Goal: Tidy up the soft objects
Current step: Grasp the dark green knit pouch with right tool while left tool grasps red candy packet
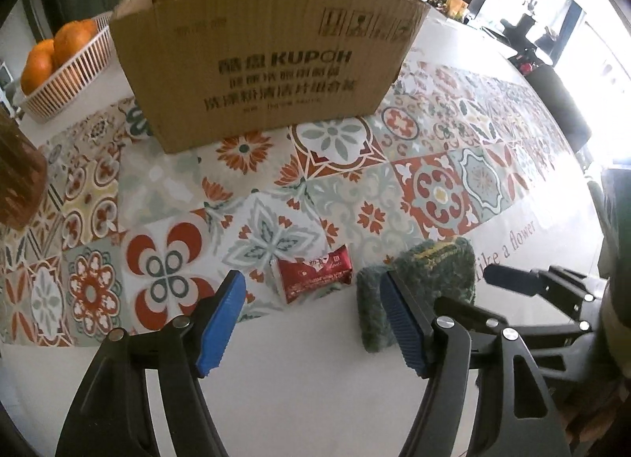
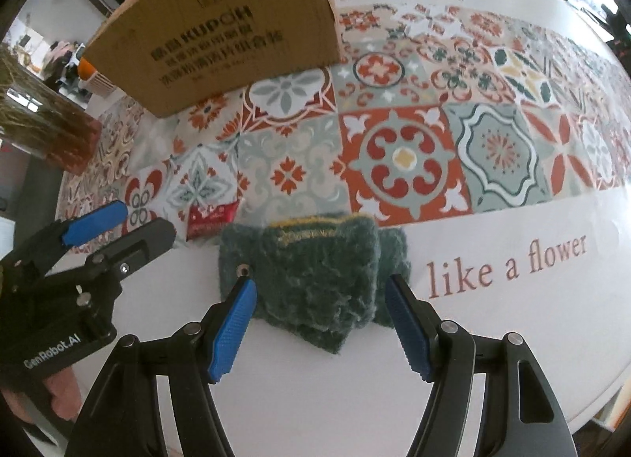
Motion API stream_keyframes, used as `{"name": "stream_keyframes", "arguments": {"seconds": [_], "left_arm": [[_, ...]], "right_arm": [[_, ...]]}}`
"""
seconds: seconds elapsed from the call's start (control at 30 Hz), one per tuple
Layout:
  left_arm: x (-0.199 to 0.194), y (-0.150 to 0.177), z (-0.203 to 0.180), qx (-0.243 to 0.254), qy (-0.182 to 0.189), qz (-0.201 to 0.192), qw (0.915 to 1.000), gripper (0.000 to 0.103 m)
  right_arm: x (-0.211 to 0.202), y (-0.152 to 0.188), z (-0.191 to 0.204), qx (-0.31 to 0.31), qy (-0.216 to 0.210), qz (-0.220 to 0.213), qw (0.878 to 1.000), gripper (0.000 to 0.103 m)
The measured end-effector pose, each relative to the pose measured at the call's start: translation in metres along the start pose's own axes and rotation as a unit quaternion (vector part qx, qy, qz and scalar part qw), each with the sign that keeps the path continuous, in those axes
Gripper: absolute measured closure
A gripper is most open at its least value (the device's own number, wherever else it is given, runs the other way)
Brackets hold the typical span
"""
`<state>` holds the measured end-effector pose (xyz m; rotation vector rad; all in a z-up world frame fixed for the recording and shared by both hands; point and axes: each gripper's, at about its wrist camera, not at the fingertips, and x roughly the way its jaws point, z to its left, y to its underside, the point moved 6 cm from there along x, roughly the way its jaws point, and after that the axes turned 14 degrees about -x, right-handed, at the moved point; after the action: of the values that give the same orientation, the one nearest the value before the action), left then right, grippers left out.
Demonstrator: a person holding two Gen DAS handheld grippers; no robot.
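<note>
Lying on the white edge of the patterned table (image 2: 512, 319), the dark green fuzzy cloth (image 2: 315, 279) is folded into a thick, shaggy pad with a yellow-stitched band along its far edge, and a small red packet (image 1: 315, 275) rests just beside it. Right tool (image 2: 319, 323): blue pads apart, nothing gripped, the cloth between and just beyond the fingertips. Left tool (image 1: 311, 323): jaws partly apart and empty, red packet just ahead between the tips, one pad in front of the cloth's edge, contact unclear; cardboard box (image 1: 268, 62) well beyond.
</note>
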<state>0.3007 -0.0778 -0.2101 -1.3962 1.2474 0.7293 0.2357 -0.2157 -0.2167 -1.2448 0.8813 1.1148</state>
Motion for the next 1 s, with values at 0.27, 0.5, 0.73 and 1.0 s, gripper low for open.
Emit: {"name": "stream_keyframes", "arguments": {"seconds": [0.27, 0.5, 0.73, 1.0], "left_arm": [[0.022, -0.004, -0.003, -0.016, 0.010, 0.025, 0.9995, 0.032], [0.044, -0.006, -0.008, -0.024, 0.016, 0.052, 0.9982, 0.032], [0.067, -0.008, -0.006, -0.040, 0.003, 0.077, 0.9962, 0.032], [0.082, -0.015, -0.009, -0.039, -0.035, 0.070, 0.9961, 0.032]], "right_arm": [[0.018, 0.004, -0.001, 0.010, -0.024, 0.007, 1.000, 0.029], [0.030, 0.007, 0.000, 0.006, -0.022, 0.021, 1.000, 0.029], [0.040, 0.005, 0.002, -0.005, -0.007, 0.022, 1.000, 0.029], [0.044, 0.004, 0.008, -0.023, 0.008, 0.006, 1.000, 0.029]]}}
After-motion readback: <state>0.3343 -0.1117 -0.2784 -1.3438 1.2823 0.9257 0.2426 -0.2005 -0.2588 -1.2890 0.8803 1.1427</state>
